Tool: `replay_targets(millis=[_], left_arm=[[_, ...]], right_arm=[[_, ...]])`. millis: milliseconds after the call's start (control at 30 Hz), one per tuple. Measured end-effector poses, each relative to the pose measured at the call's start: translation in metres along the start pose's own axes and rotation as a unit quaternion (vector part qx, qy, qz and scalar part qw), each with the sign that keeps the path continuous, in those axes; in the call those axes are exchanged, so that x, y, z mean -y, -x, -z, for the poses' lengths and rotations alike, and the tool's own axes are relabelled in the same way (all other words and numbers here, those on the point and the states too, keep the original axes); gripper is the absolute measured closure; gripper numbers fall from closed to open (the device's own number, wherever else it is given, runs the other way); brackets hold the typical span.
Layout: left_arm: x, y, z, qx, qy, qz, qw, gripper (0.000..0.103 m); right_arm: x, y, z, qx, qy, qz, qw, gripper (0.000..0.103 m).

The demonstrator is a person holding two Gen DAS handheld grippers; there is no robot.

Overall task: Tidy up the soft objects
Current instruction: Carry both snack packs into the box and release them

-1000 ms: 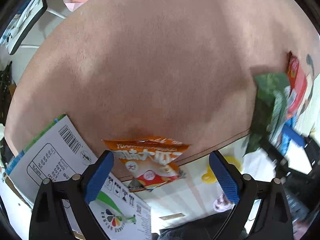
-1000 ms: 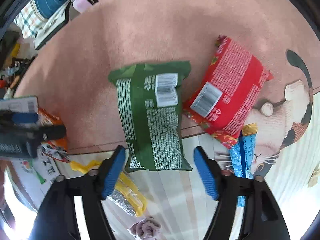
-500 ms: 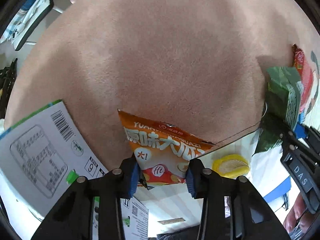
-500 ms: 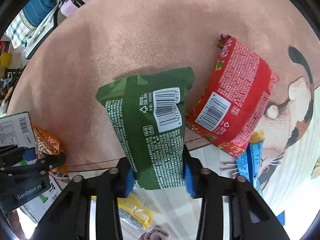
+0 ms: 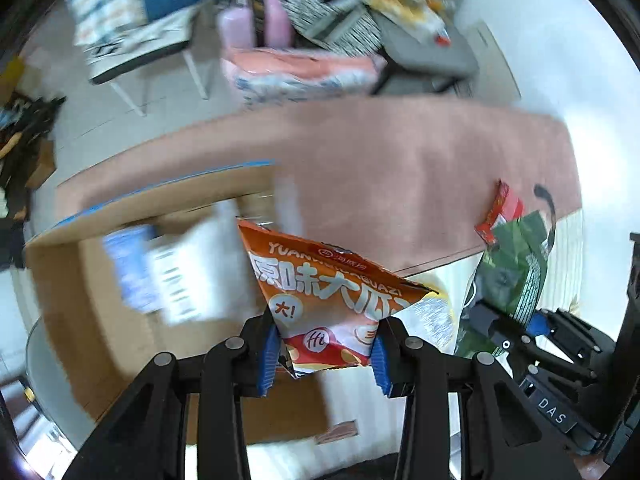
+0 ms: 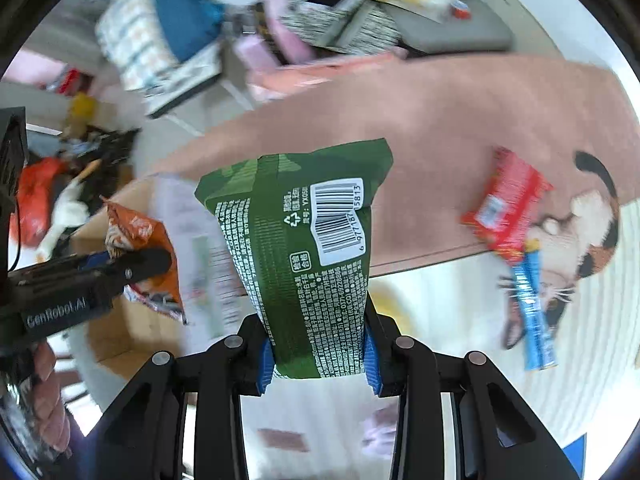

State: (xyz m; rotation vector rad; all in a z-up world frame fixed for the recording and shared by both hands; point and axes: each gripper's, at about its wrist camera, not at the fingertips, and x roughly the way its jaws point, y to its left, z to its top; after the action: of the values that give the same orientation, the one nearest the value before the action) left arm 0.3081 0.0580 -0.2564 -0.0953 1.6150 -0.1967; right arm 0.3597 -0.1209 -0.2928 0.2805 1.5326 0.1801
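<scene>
My left gripper (image 5: 323, 354) is shut on an orange snack bag (image 5: 320, 292) and holds it in the air beside an open cardboard box (image 5: 100, 312). My right gripper (image 6: 319, 356) is shut on a green snack bag (image 6: 304, 248), lifted off the pink rug (image 6: 440, 128). The orange bag (image 6: 140, 240) and the left gripper (image 6: 88, 276) also show at the left of the right wrist view. The green bag (image 5: 516, 268) and the right gripper show at the right of the left wrist view.
A red snack bag (image 6: 504, 208) and a blue packet (image 6: 534, 300) lie on the rug's right part by a cat picture. A pink case (image 5: 256, 28), a chair and clutter stand beyond the rug. The box holds white and blue packets (image 5: 176, 272).
Both grippers closed on their bags, then lifted them off the floor. The view swung up and left, bringing the open box interior and the room behind into sight.
</scene>
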Motion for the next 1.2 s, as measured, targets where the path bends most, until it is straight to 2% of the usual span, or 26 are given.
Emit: replay_targets(millis=[33, 133, 233, 367, 467, 633, 800, 967, 1033, 1067, 1100, 1133, 1200], left_arm=[[-0.013, 0.013, -0.012, 0.005, 0.009, -0.002, 0.9999, 0.068], [-0.066, 0.033, 0.011, 0.014, 0.045, -0.013, 0.9988, 0.068], [-0.126, 0.037, 0.008, 0.002, 0.081, -0.016, 0.9966, 0.068], [-0.187, 0.013, 0.016, -0.033, 0.127, -0.010, 0.9912, 0.068], [-0.220, -0.017, 0.024, -0.070, 0.150, 0.017, 0.9860, 0.068], [-0.240, -0.066, 0.039, -0.122, 0.172, 0.053, 0.9760, 0.068], [-0.245, -0.089, 0.044, -0.145, 0.167, 0.045, 0.9742, 0.068], [-0.236, -0.105, 0.044, -0.164, 0.155, 0.055, 0.9726, 0.068], [-0.232, -0.104, 0.043, -0.168, 0.152, 0.059, 0.9722, 0.064], [-0.231, -0.102, 0.043, -0.168, 0.159, 0.070, 0.9704, 0.054], [-0.232, -0.101, 0.043, -0.167, 0.162, 0.075, 0.9697, 0.043], [-0.230, -0.098, 0.040, -0.162, 0.161, 0.076, 0.9706, 0.038], [-0.227, -0.087, 0.038, -0.147, 0.148, 0.058, 0.9762, 0.029]], right_arm=[[-0.013, 0.007, 0.009, 0.002, 0.011, -0.005, 1.000, 0.066], [-0.062, 0.007, 0.022, 0.002, 0.037, -0.008, 0.999, 0.066], [-0.115, -0.003, 0.033, -0.010, 0.060, -0.012, 0.998, 0.066], [-0.175, -0.035, 0.055, -0.044, 0.091, -0.005, 0.995, 0.066], [-0.203, -0.066, 0.071, -0.073, 0.097, 0.007, 0.993, 0.066], [-0.218, -0.116, 0.079, -0.110, 0.091, 0.028, 0.989, 0.066], [-0.217, -0.144, 0.078, -0.129, 0.087, 0.036, 0.987, 0.066], [-0.212, -0.165, 0.080, -0.149, 0.084, 0.054, 0.984, 0.066], [-0.211, -0.172, 0.080, -0.157, 0.079, 0.057, 0.983, 0.064], [-0.210, -0.174, 0.078, -0.162, 0.075, 0.056, 0.982, 0.062], [-0.210, -0.174, 0.077, -0.164, 0.075, 0.052, 0.982, 0.052], [-0.213, -0.172, 0.077, -0.161, 0.073, 0.047, 0.983, 0.038], [-0.214, -0.165, 0.075, -0.152, 0.075, 0.047, 0.984, 0.028]])
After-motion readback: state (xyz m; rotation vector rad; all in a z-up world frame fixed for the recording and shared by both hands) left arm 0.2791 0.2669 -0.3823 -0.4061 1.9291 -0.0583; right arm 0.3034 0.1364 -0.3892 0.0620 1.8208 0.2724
